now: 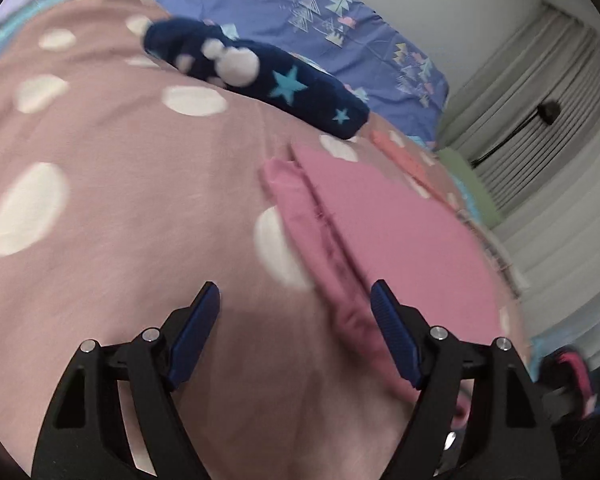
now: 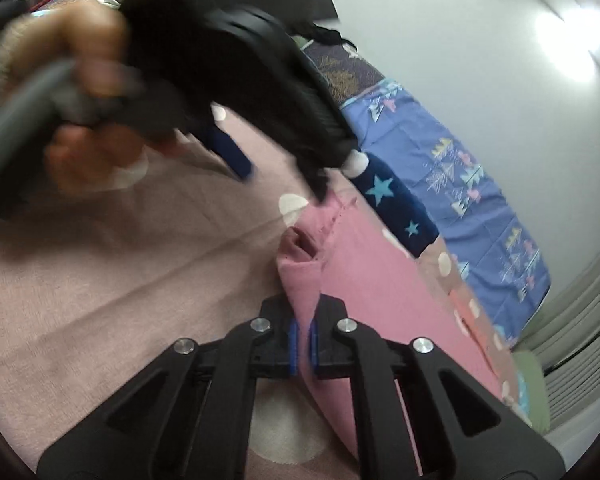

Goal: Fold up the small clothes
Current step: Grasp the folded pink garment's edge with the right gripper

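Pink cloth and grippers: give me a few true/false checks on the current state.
1. The right gripper is shut on the pink cloth. True.
2. The left gripper is shut on the cloth. False: its jaws stand wide open, holding nothing.
3. The navy sock has star prints. True.
4. The sock lies on top of the pink cloth. False: it lies beyond it on the dotted blanket.
5. The blanket is plain. False: it has white dots.

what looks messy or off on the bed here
The pink garment has a bunched, uneven edge instead of a flat fold; the right gripper pinches one corner. The left gripper is open beside it.
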A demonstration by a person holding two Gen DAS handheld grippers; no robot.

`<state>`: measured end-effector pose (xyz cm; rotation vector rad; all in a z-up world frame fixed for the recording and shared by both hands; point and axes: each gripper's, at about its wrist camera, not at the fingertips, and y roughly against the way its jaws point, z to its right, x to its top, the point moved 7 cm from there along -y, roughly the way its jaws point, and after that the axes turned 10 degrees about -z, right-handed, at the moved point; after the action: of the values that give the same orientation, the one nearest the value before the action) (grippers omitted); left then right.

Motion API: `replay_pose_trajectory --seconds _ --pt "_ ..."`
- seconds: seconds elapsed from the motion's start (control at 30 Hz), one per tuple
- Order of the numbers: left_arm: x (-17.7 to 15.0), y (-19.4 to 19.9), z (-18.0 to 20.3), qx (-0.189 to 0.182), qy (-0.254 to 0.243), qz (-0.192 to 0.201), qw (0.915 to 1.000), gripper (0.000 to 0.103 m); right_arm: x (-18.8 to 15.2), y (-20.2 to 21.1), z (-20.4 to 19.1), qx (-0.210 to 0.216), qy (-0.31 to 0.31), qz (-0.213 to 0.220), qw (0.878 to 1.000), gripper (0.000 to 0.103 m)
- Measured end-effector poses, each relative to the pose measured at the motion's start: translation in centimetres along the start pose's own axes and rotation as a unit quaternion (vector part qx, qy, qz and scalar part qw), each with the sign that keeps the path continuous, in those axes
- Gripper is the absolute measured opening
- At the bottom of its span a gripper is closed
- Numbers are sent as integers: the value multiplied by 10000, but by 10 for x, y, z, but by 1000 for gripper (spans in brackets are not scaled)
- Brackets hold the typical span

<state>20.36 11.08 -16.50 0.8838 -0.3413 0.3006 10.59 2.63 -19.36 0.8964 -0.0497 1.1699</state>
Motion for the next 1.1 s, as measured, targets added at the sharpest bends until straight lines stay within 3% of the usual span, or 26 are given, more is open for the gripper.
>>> replay_pose_trajectory --seconds 0.07,0.17,0.2,0.27,0.3,0.4,0.47,0.57,0.67,0.77,0.87,1.0,1.07,1.1 --pt "19 -27 3 -712 266 -234 9968 78 -1 -4 0 49 42 -71 10000 4" --pt "45 -49 12 -637 213 -100 9977 77 0 -4 -2 -18 106 -73 9999 4" --pt "52 -55 14 -544 207 -108 9982 73 0 -5 -1 4 67 -69 10000 4" --pt "65 -65 11 -310 267 -57 9991 42 1 -5 3 87 -35 -62 9999 4" --pt "71 -67 8 -255 310 -60 9992 6 2 -3 4 110 -80 -52 9999 4" --pt "81 -66 4 -459 449 103 9979 6 8 7 12 227 -321 96 9992 4" --pt "83 -58 7 -424 250 317 9983 6 10 6 10 278 -342 75 9990 4" --pt "83 -65 -6 -150 264 288 9991 7 1 -13 -9 418 -98 -271 9987 4" --pt "81 -61 -16 -410 493 306 9975 8 0 -8 -14 304 -8 -220 9993 5" --pt "85 -46 -21 -115 438 604 9971 8 0 -4 -11 449 -110 -216 9987 6" --pt "82 -45 -26 -287 556 510 9967 9 -4 -1 -14 523 -79 -237 9983 9" --pt "86 -49 -30 -380 670 468 9959 19 -6 1 -20 464 55 -235 9986 11" --pt "96 -54 -29 -210 549 557 9967 14 -7 -3 -23 511 82 -303 9982 10" --pt "100 -54 -30 -94 494 649 9966 4 -7 -3 -24 495 61 -295 9983 8"
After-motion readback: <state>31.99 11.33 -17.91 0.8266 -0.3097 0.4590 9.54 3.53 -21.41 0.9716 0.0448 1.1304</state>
